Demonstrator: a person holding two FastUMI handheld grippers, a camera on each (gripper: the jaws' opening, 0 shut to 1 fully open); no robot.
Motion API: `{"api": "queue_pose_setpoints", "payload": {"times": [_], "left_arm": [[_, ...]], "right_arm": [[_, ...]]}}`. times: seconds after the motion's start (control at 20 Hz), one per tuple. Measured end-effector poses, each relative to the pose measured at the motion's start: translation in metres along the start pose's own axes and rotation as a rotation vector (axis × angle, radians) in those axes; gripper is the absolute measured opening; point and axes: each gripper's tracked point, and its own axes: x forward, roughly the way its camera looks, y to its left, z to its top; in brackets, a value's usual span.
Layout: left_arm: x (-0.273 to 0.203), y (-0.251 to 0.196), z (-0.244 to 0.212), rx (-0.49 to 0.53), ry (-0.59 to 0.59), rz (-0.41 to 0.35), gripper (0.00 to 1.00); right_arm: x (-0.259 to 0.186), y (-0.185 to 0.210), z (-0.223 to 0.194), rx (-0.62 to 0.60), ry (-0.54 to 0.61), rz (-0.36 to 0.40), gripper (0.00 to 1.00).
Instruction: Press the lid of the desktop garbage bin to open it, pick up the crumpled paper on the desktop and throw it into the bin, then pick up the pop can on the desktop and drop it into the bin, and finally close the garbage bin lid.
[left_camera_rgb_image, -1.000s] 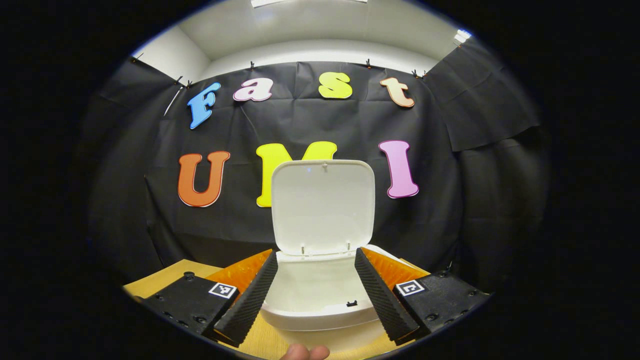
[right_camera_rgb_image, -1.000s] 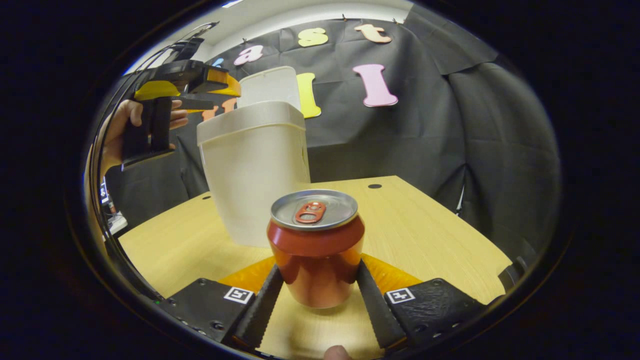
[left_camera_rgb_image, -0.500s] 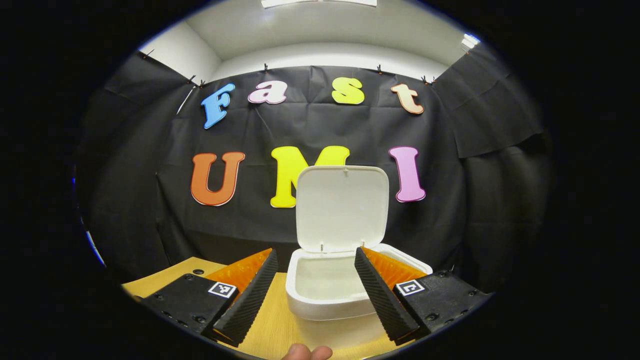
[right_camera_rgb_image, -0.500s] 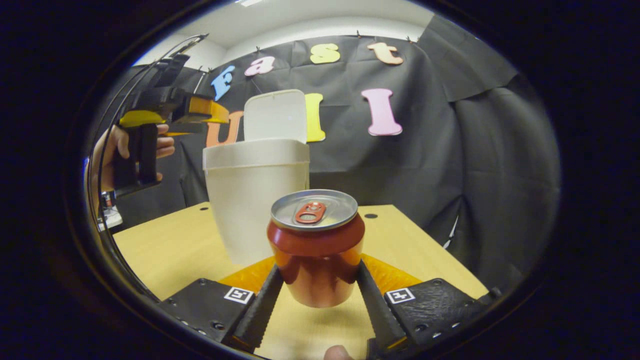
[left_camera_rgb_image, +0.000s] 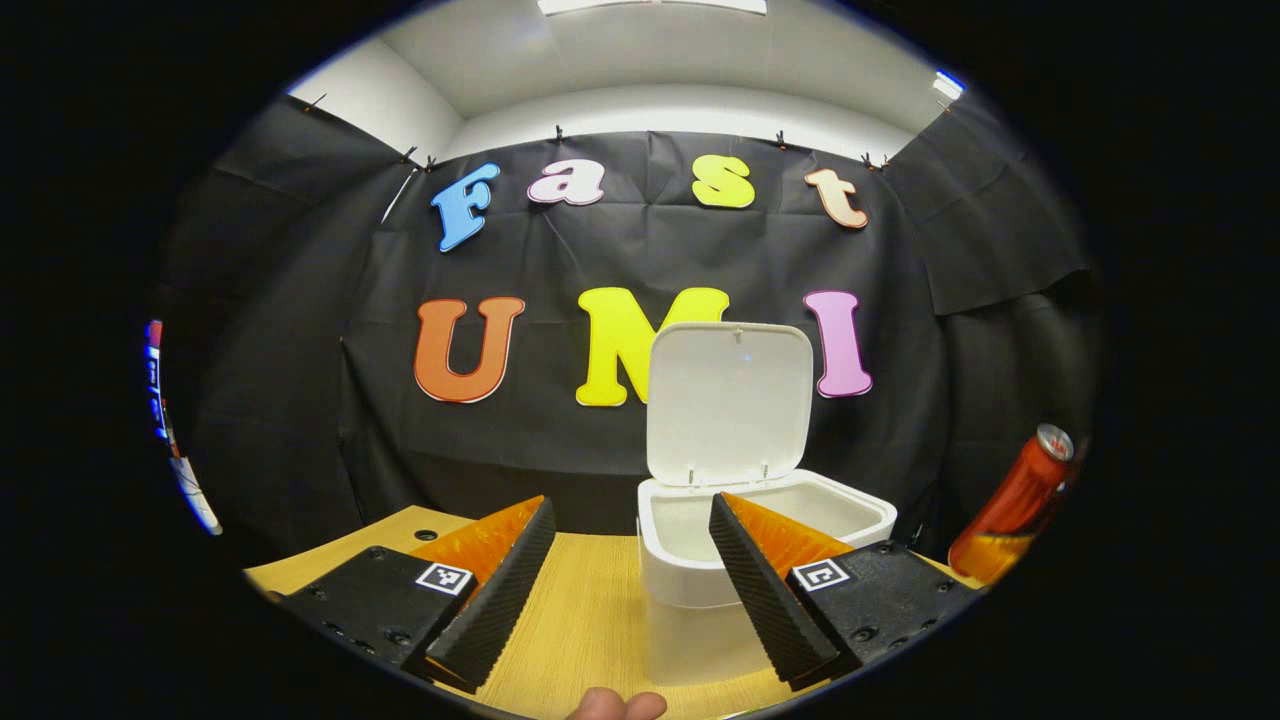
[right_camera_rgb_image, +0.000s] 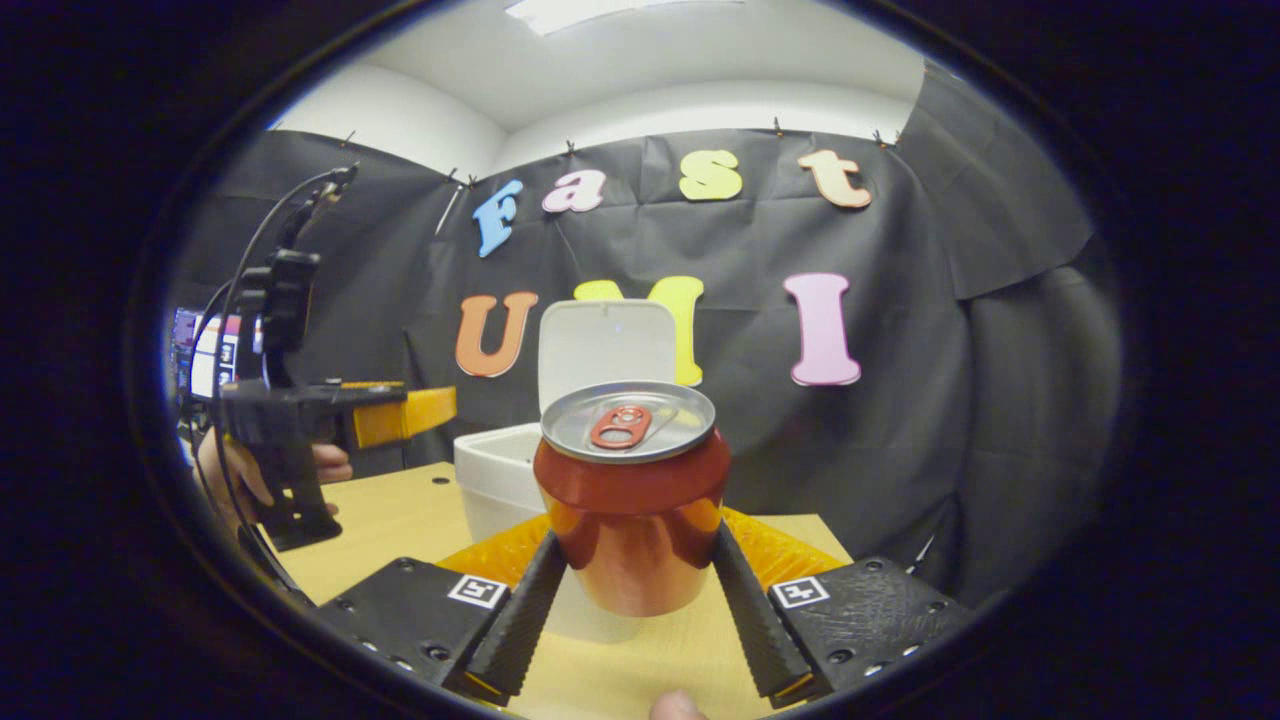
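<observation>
Right tongs (right_camera_rgb_image: 632, 600): at the bottom centre of the right gripper view, clamped on the pop can (right_camera_rgb_image: 630, 500), one ribbed wedge finger against each side of it.
Pop can: smooth, glossy red cylinder with a dull silver top and a red pull tab, upright and clear of the table (right_camera_rgb_image: 400, 510); also at the right edge of the left gripper view (left_camera_rgb_image: 1015, 500), tilted.
Left tongs (left_camera_rgb_image: 632, 590): at the bottom centre of the left gripper view, spread wide with nothing between them; seen too at the left of the right gripper view (right_camera_rgb_image: 400, 415), held by a hand (right_camera_rgb_image: 235, 475).
Garbage bin (left_camera_rgb_image: 700, 560): matte white plastic, rounded rectangular body on the pale wood-grain table (left_camera_rgb_image: 590, 610), right of centre.
Lid (left_camera_rgb_image: 728, 400): flat, rounded-corner panel, standing open and upright at the bin's back edge.
Change: a second ago the bin sat centred between the left tongs; it now lies further right. The can has risen off the table to rim height, and the left tongs appear lower.
</observation>
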Motion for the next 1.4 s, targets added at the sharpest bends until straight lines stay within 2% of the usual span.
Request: {"api": "queue_pose_setpoints", "payload": {"times": [0.3, 0.55, 0.9, 1.15, 1.4], "left_arm": [[-0.009, 0.012, -0.002, -0.007, 0.004, 0.009, 1.0], [-0.02, 0.021, -0.001, -0.002, 0.0, 0.023, 1.0], [-0.028, 0.033, 0.0, 0.006, 0.005, 0.056, 1.0], [-0.031, 0.031, 0.004, 0.019, 0.001, 0.056, 1.0], [-0.031, 0.033, 0.004, 0.023, 0.002, 0.067, 1.0]], "right_arm": [[0.055, 0.04, 0.054, -0.008, -0.017, 0.064, 0.81], [0.105, 0.045, 0.067, -0.052, 0.003, 0.039, 0.81], [0.152, 0.059, 0.047, -0.027, 0.122, 0.06, 0.81], [0.167, 0.056, 0.039, 0.017, 0.152, 0.047, 0.81], [0.172, 0.05, 0.04, -0.006, 0.147, 0.021, 0.83]]}}
